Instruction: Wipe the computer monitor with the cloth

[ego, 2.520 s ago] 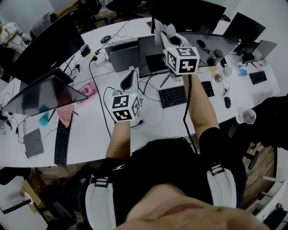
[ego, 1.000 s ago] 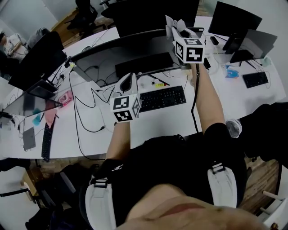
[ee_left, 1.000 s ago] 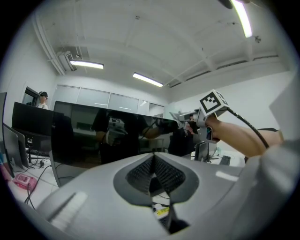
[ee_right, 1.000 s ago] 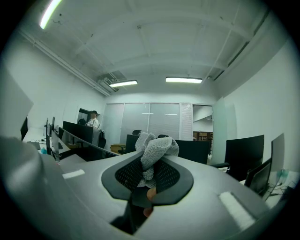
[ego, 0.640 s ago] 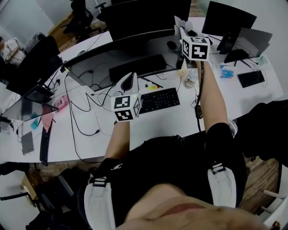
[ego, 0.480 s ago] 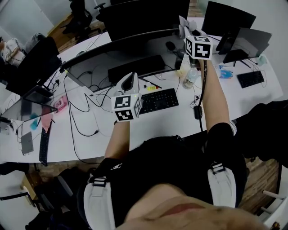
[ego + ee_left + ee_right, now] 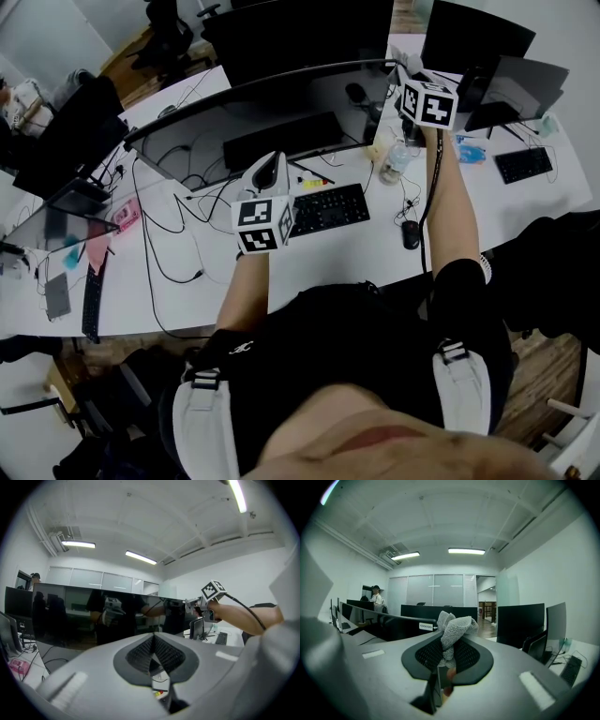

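A wide curved dark monitor (image 7: 272, 108) stands across the white desk (image 7: 328, 253). My right gripper (image 7: 406, 75) is held up at the monitor's right end, shut on a crumpled grey cloth (image 7: 453, 629) that sticks up from its jaws (image 7: 446, 660). Whether the cloth touches the screen I cannot tell. My left gripper (image 7: 273, 161) hovers in front of the screen's middle, jaws together with nothing between them (image 7: 152, 656). In the left gripper view the dark screen (image 7: 93, 620) reflects the person, and the right gripper (image 7: 199, 603) shows at its right end.
A black keyboard (image 7: 326, 208) lies below the monitor, with a mouse (image 7: 410, 234) and a bottle (image 7: 396, 161) to its right. More monitors (image 7: 473, 37) stand at the back right and left (image 7: 80, 127). Loose cables (image 7: 178, 253) cross the desk's left part.
The right gripper with the cloth has moved rightward along the monitor's top to its right end. The left gripper has stayed where it was.
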Demonstrator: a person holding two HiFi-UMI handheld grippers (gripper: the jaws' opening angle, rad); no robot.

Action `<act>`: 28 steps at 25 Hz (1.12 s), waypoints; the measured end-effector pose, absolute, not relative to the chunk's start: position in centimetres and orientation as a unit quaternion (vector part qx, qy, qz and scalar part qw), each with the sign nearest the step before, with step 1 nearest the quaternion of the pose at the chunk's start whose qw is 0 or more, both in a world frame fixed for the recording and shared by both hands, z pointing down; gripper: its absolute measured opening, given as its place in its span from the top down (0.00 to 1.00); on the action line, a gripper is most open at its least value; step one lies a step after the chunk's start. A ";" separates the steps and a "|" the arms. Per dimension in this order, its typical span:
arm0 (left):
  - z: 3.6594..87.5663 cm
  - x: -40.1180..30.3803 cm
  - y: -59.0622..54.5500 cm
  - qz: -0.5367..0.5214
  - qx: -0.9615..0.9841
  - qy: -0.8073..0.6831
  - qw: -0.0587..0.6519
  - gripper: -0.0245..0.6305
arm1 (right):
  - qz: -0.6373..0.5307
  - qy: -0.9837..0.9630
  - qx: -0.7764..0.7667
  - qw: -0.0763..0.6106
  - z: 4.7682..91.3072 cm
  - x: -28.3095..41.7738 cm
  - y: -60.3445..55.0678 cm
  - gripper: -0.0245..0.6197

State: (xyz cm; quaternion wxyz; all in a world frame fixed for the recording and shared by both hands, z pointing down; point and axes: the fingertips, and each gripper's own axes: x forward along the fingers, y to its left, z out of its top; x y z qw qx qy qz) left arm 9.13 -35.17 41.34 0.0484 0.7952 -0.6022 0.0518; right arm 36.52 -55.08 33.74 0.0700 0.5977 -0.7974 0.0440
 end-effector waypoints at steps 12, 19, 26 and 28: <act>42.5 10.0 -35.5 0.080 0.795 -0.599 0.053 0.88 | 0.092 -0.814 0.567 0.084 39.7 35.8 -54.8 0.90; 43.7 10.2 -35.6 0.095 0.797 -0.594 0.059 0.88 | 0.137 -0.817 0.553 0.092 44.2 35.7 -54.4 0.90; 44.9 9.7 -35.4 0.105 0.794 -0.594 0.069 0.88 | 0.109 -0.808 0.552 0.178 48.1 35.2 -54.1 0.90; 45.2 9.5 -35.4 0.107 0.794 -0.594 0.071 0.88 | 0.086 -0.800 0.552 0.216 49.0 35.0 -53.9 0.90</act>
